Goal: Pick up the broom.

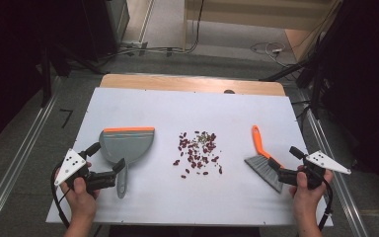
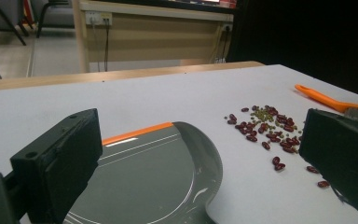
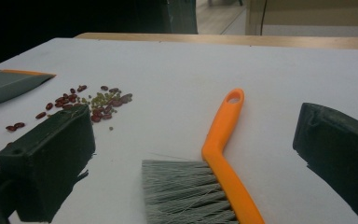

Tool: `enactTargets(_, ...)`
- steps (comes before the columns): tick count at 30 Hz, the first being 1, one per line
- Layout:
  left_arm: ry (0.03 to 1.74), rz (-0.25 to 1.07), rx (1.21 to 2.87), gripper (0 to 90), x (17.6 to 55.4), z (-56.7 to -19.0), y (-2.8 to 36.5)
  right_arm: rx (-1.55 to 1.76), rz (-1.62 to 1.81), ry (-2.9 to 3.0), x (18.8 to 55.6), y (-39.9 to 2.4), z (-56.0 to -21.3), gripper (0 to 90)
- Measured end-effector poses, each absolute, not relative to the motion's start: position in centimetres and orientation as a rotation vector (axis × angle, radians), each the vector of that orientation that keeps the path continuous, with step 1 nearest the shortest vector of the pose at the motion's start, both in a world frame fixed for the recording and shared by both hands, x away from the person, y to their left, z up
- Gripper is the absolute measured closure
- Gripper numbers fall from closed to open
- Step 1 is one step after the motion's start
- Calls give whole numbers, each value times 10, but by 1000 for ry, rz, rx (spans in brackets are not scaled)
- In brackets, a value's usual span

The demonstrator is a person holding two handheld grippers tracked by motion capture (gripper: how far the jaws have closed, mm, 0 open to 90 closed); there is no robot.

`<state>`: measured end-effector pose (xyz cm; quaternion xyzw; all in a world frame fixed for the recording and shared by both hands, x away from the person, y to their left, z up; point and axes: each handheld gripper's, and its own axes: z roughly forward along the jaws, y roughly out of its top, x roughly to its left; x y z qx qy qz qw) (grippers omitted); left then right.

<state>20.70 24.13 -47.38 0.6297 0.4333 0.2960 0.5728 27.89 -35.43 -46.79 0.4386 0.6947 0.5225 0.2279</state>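
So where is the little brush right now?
In the high view the brush lies on the table's right side, between the beans and the open right gripper, orange handle pointing away.

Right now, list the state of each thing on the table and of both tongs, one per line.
Dustpan: lying flat on the table, no beans in it, its handle between the left tongs' open jaws.
Brush: lying flat, bristles toward the person, untouched.
Beans: scattered loose between dustpan and brush.
Left tongs: open, holding nothing.
Right tongs: open, astride the brush head, not gripping.
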Motion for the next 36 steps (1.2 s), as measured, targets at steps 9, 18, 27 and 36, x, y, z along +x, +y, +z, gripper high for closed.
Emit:
enactTargets(9, 1010, 714, 1494, 0, 209, -472, 235, 1170, 1382, 1950, 285, -343, -443, 0)
enactTargets(18, 1010, 710, 1493, 0, 212, -472, 232, 1204, 1275, 1949, 306, -333, -414, 0)
enactTargets(27, 991, 689, 1520, 0, 214, -474, 225, 1220, 1162, 1994, 333, -320, -398, 0)
enactTargets(36, 987, 672, 1533, 0, 215, -477, 223, 1392, 1083, 2150, 360, -319, -423, 29)
